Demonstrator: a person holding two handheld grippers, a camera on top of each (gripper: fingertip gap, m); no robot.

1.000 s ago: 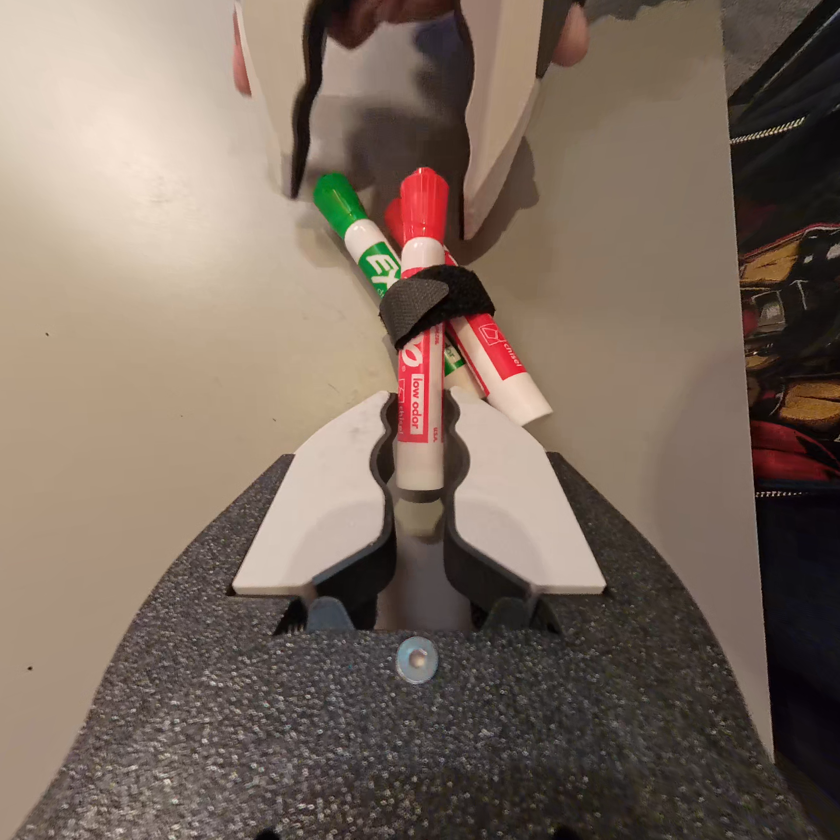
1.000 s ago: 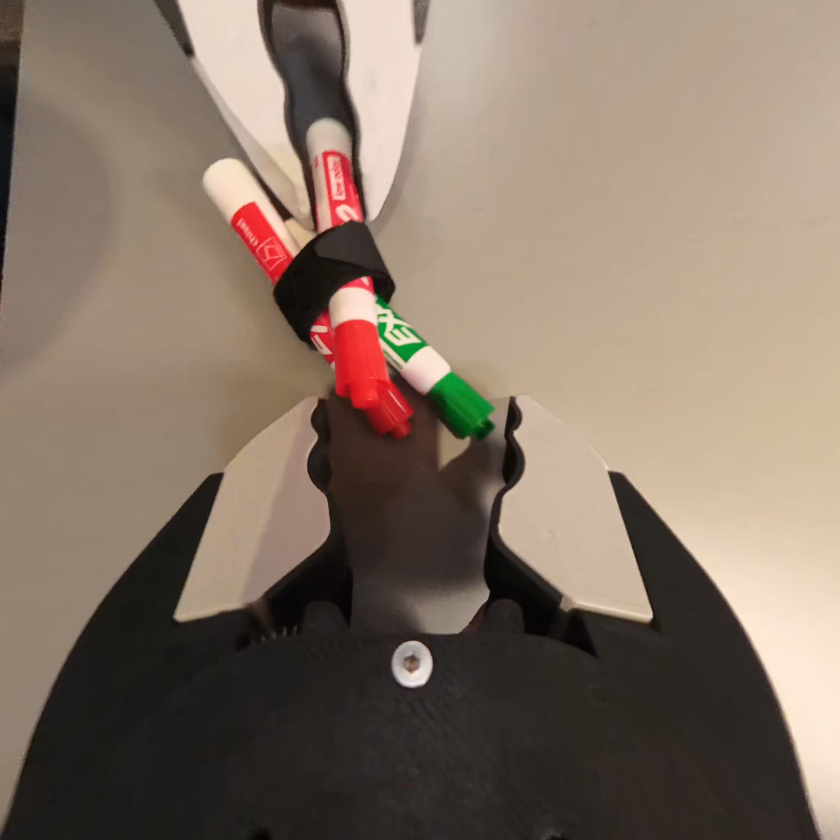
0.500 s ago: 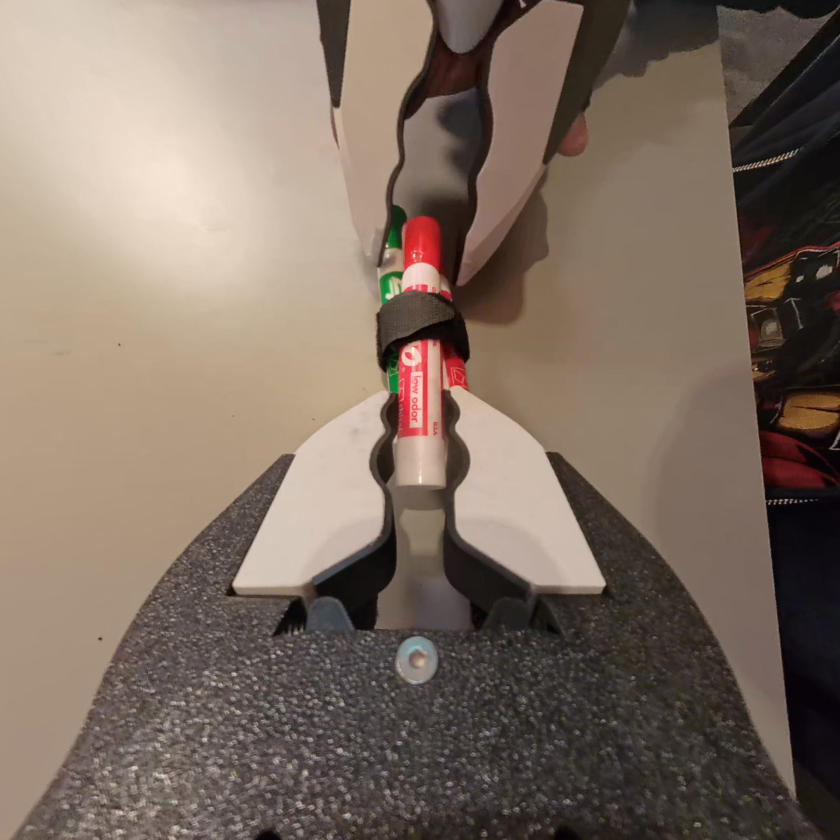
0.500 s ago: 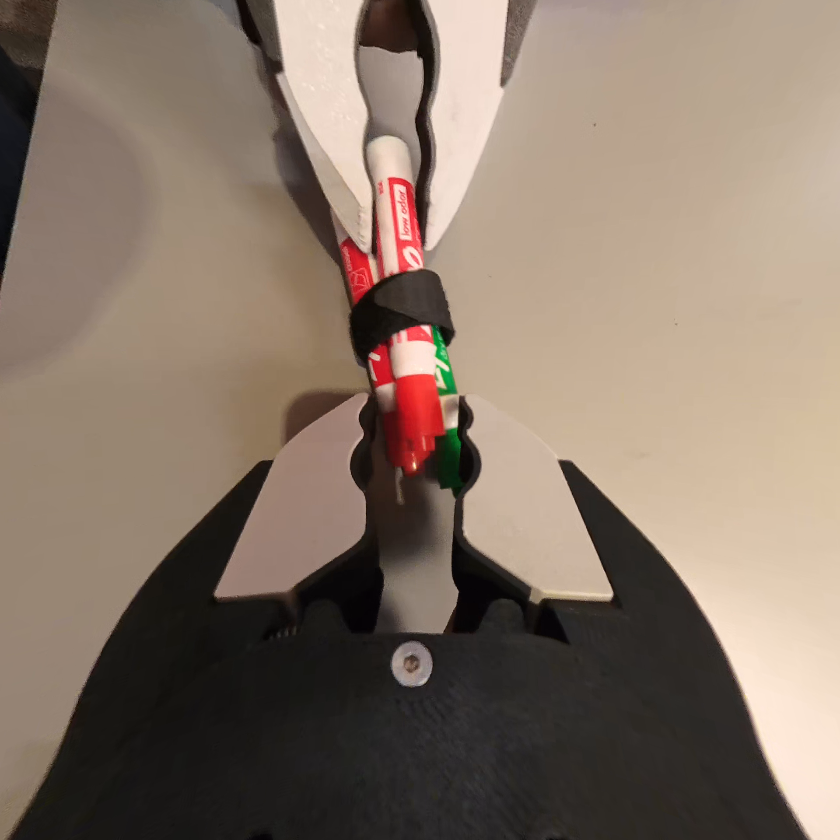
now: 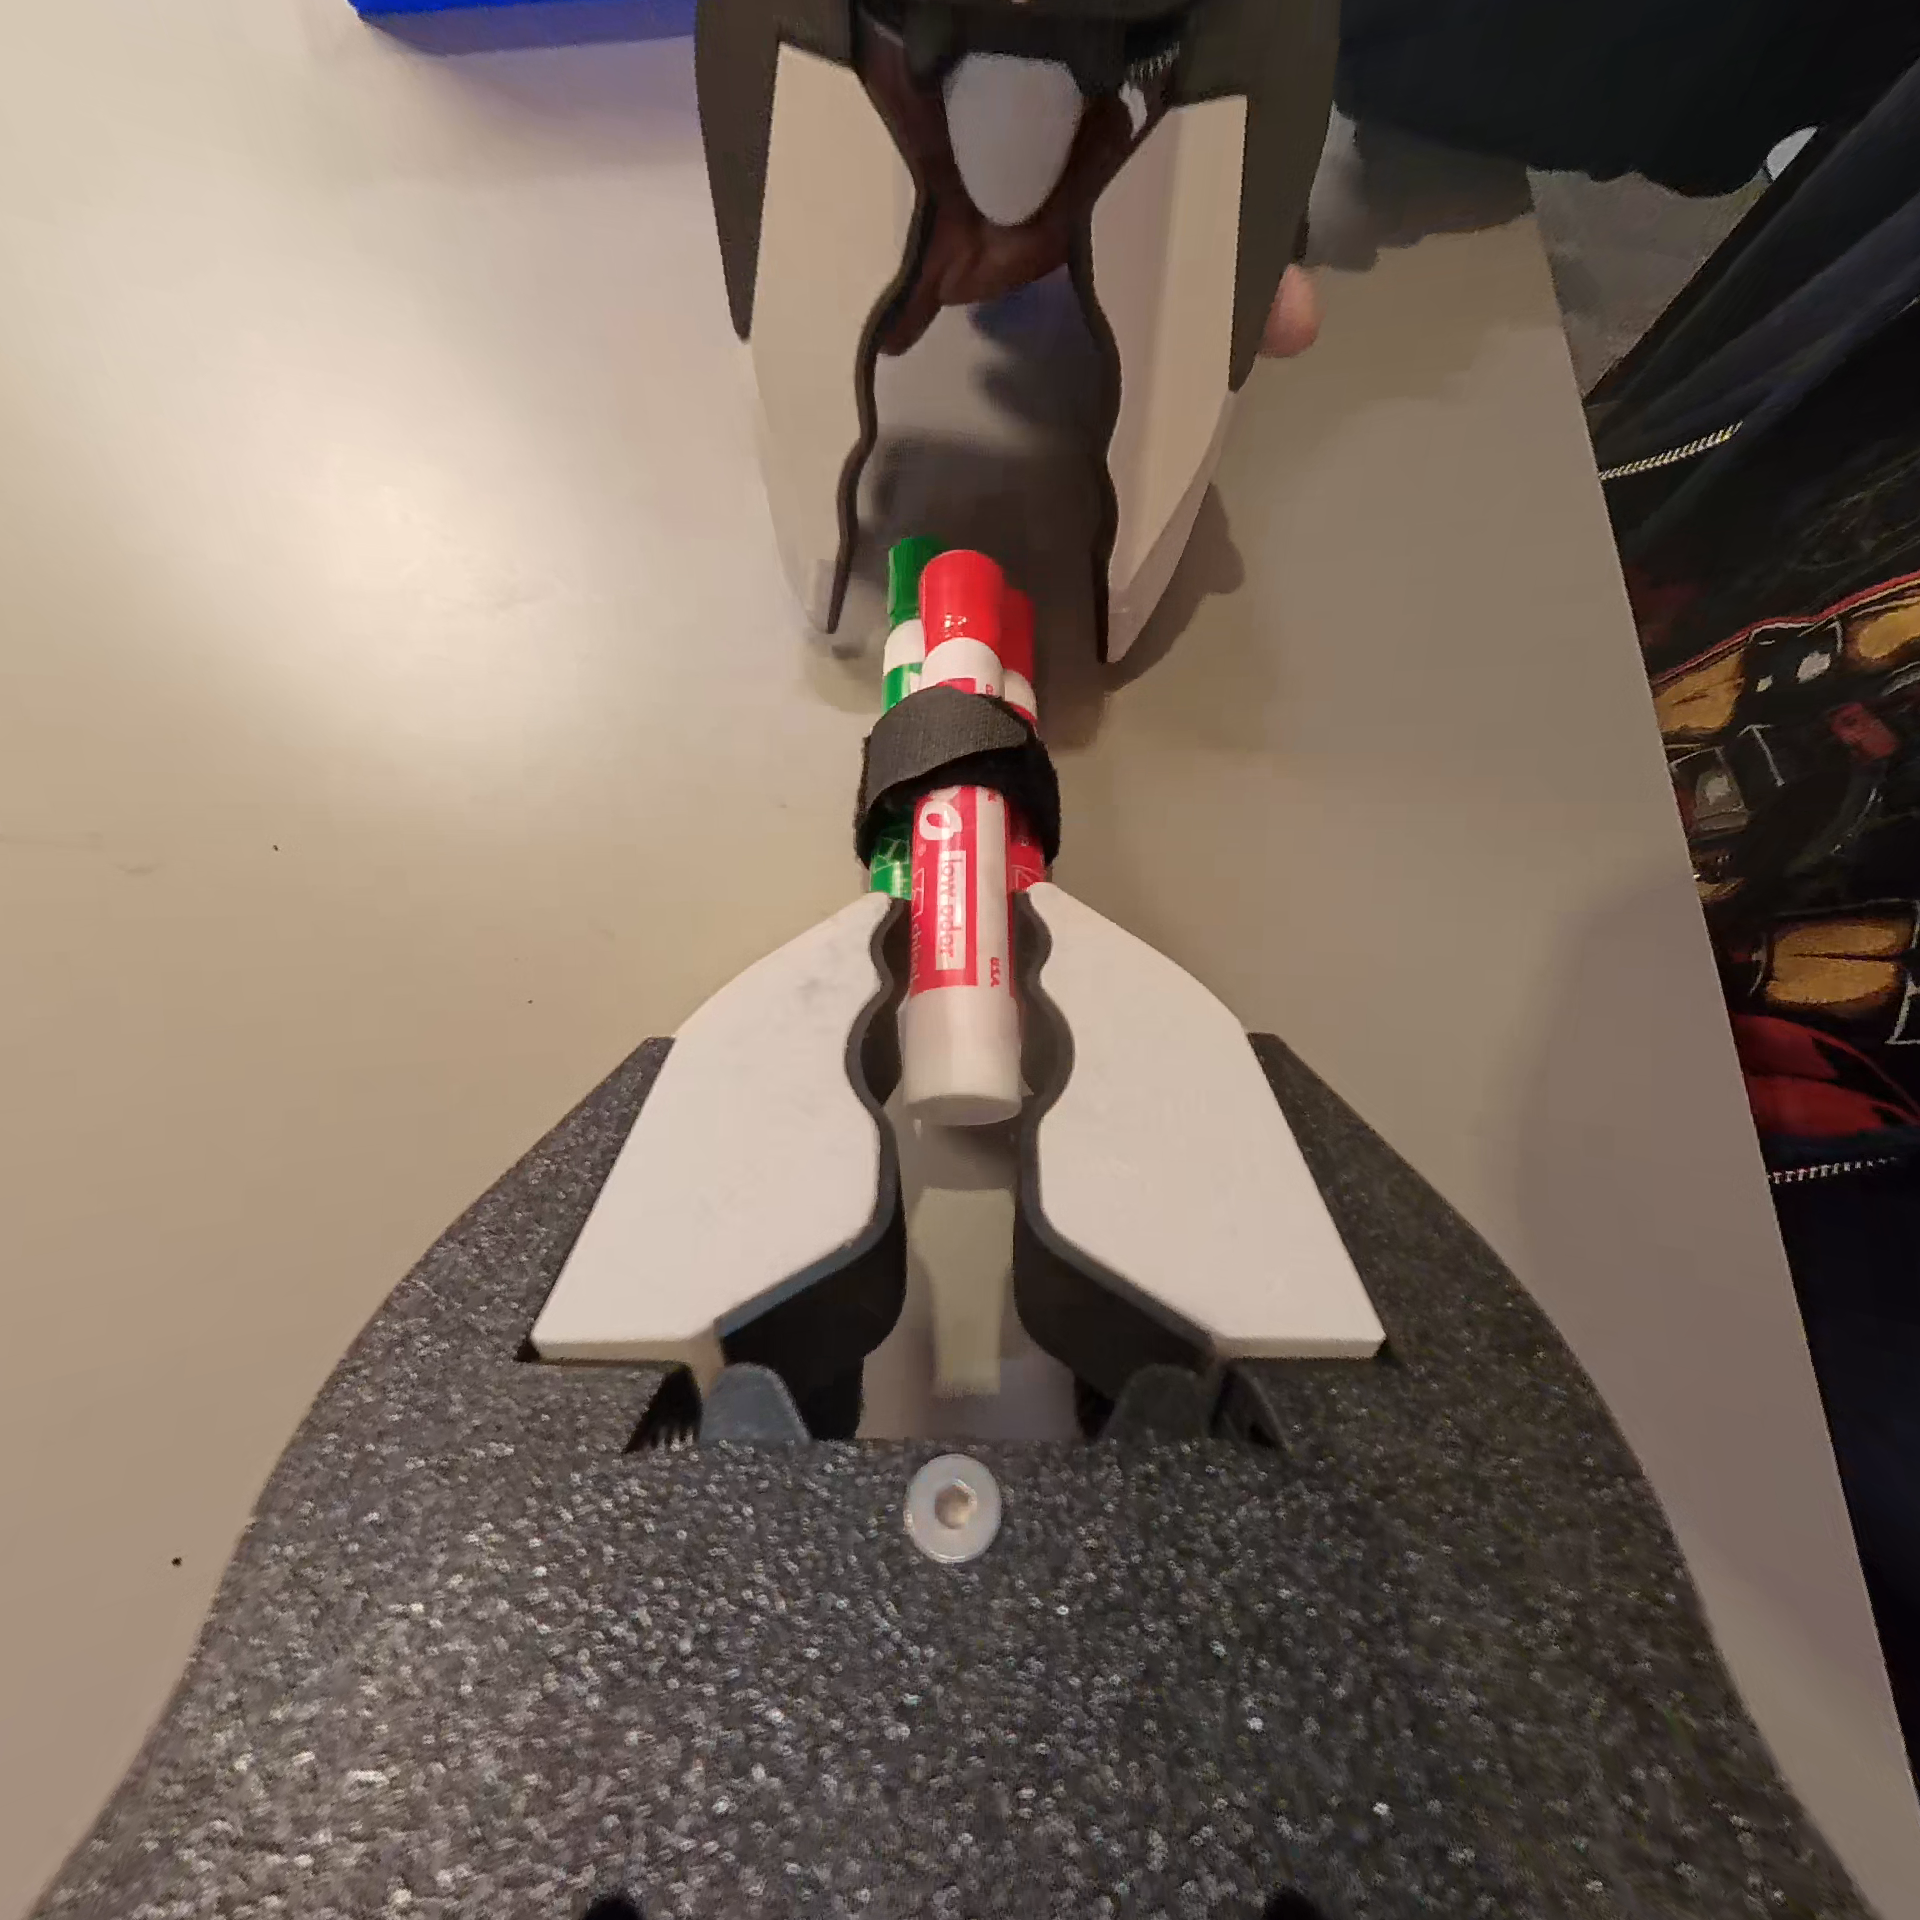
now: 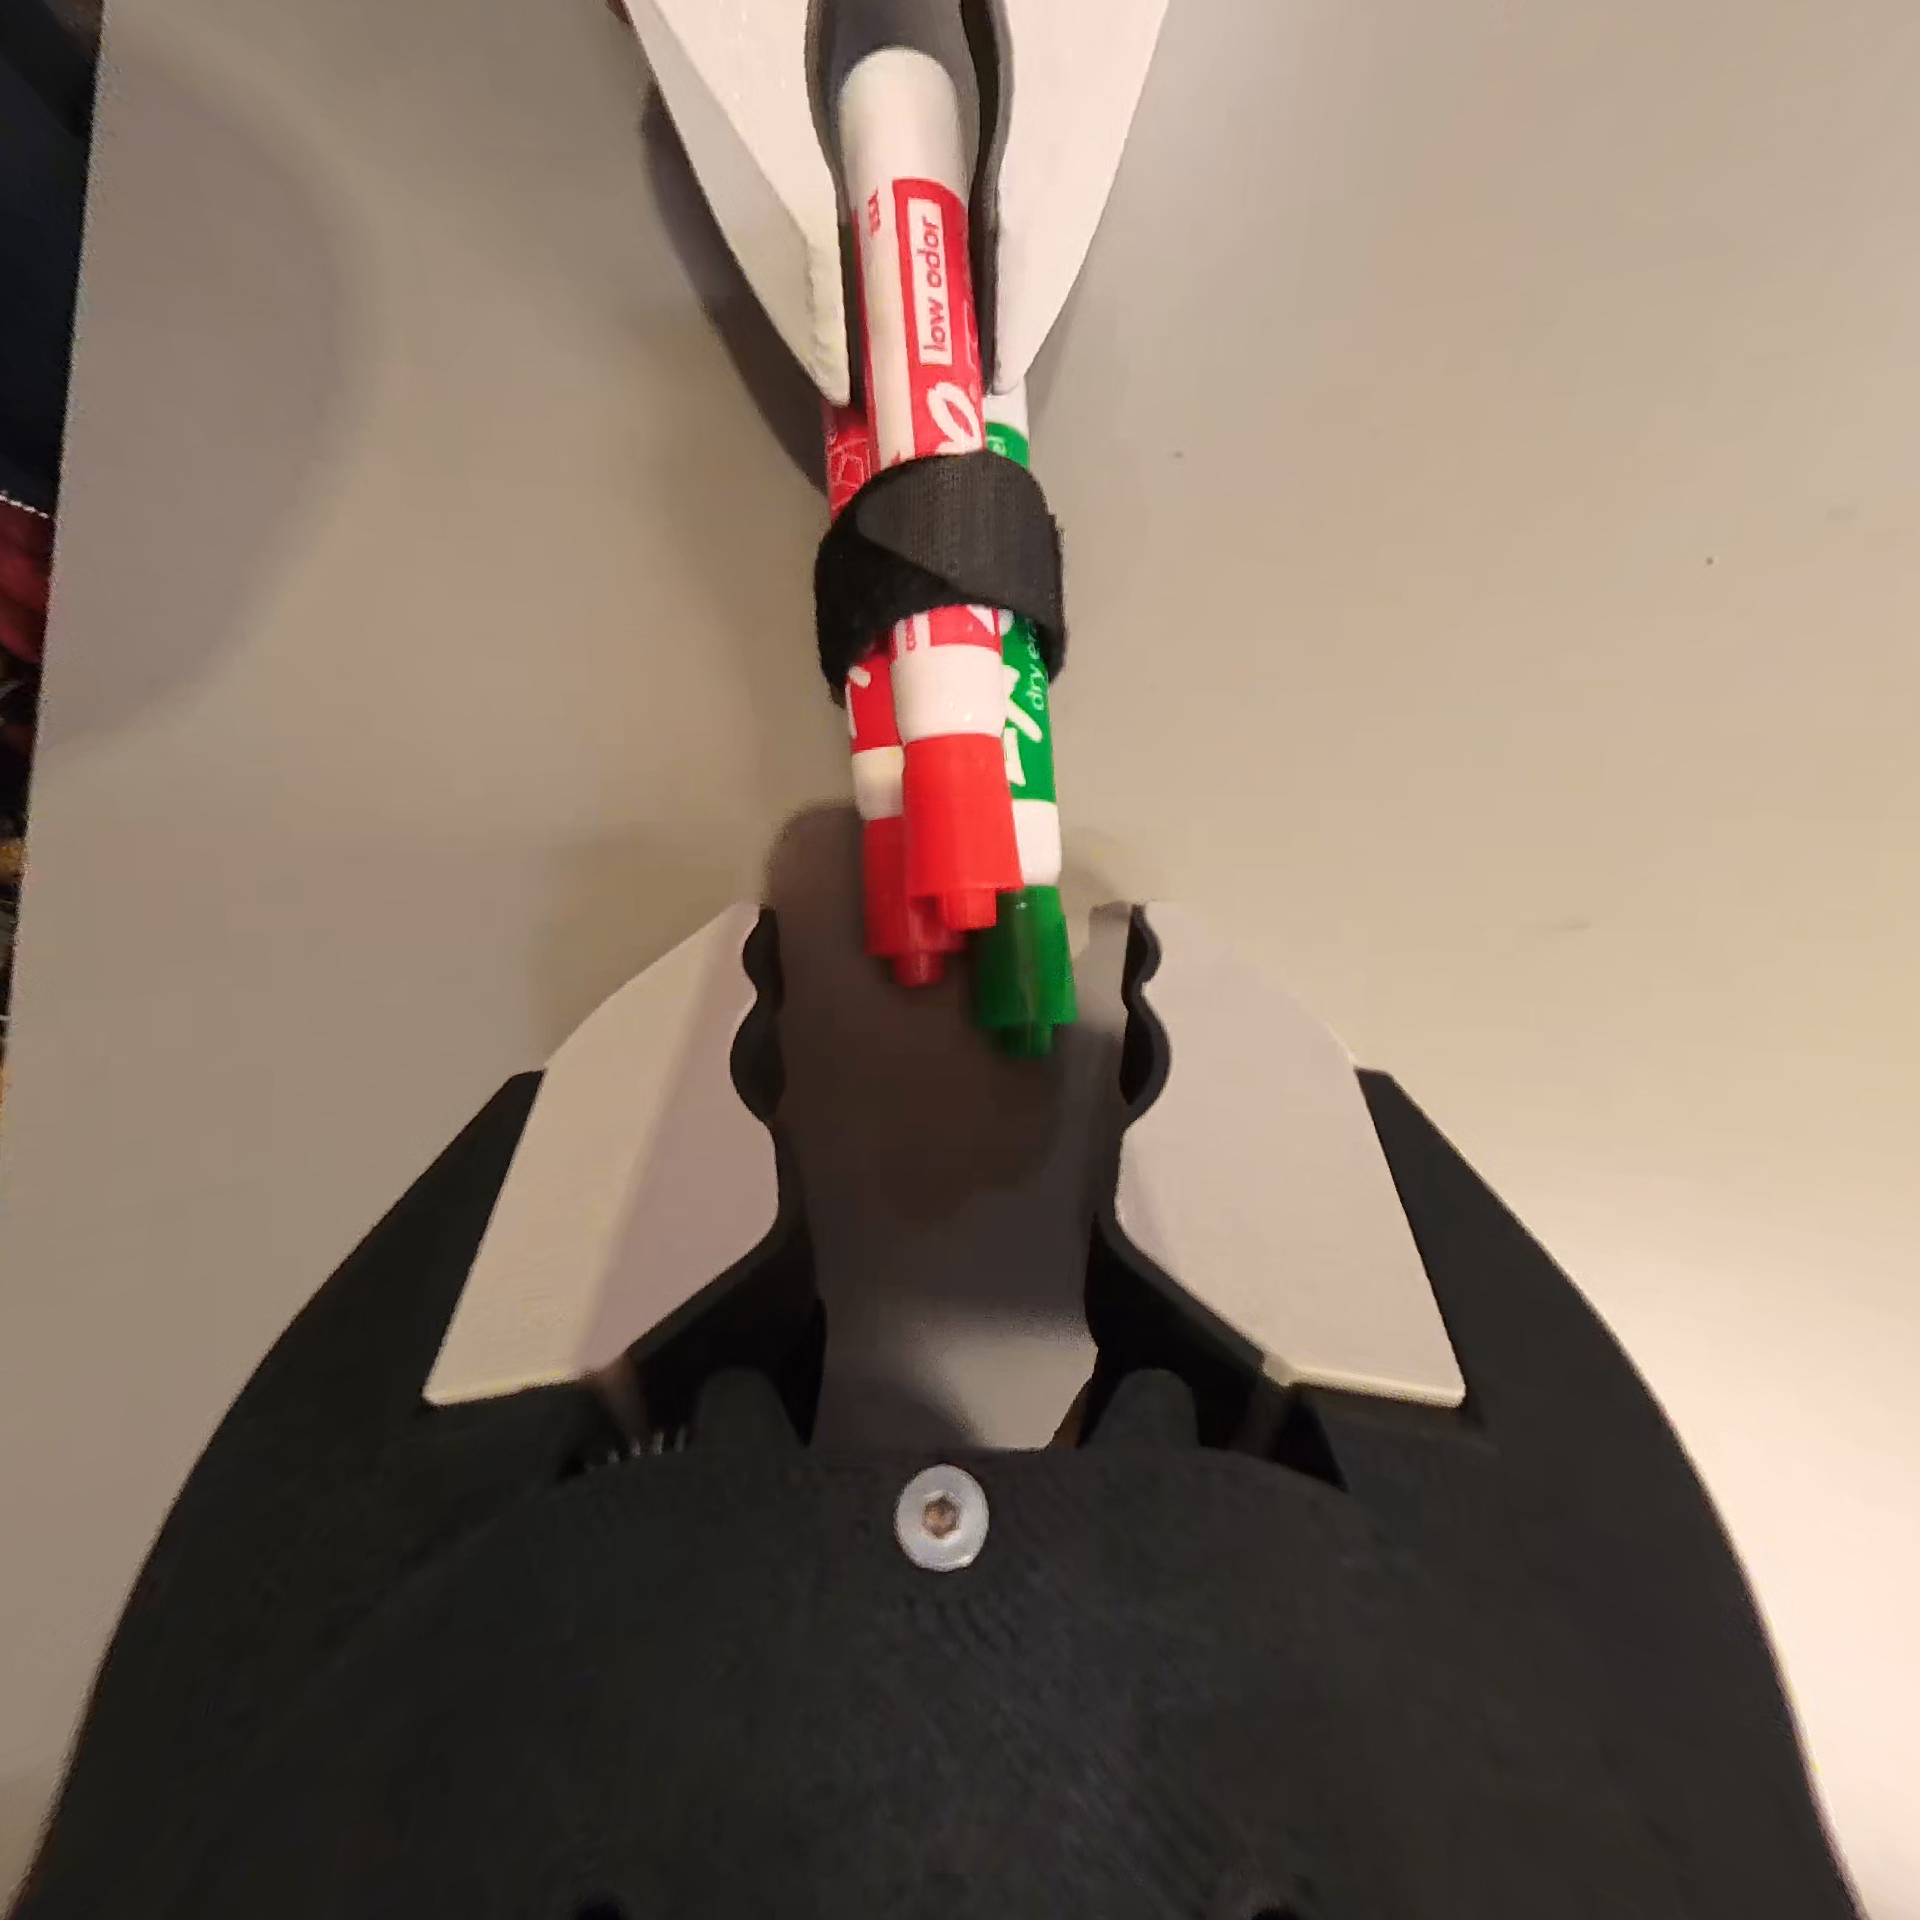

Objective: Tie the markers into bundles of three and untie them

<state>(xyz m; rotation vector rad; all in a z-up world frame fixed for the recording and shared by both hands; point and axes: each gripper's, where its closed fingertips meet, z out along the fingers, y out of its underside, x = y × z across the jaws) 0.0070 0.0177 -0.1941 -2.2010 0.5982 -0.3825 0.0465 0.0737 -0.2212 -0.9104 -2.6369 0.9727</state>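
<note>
Two red markers and one green marker lie side by side on the beige table [image 5: 395, 582], bound by a black hook-and-loop strap [image 5: 956, 764]. My left gripper [image 5: 956, 909] is shut on the white barrel end of the top red marker [image 5: 961, 966]. My right gripper [image 6: 945, 920] is open, its fingers on either side of the caps without touching them. The red cap [image 6: 956, 831] and the green cap [image 6: 1023, 966] point toward it. The strap [image 6: 935, 551] and the left gripper [image 6: 920, 379] show in the right wrist view, and the right gripper [image 5: 977, 629] in the left wrist view.
The table's edge runs down the right of the left wrist view, with dark patterned cloth [image 5: 1829, 831] beyond it. A blue object [image 5: 499, 21] sits at the far left edge. A person's hand [image 5: 1288, 312] holds the right gripper. The grippers' ends are close to 8 cm from one another. To reach the blue object [image 5: 499, 21] in a straight line is about 25 cm for my right fingers, about 35 cm for my left.
The markers were splayed apart one second ago. The right gripper closed around the caps and pressed them together, then opened again. The markers now lie parallel. The left gripper kept its hold.
</note>
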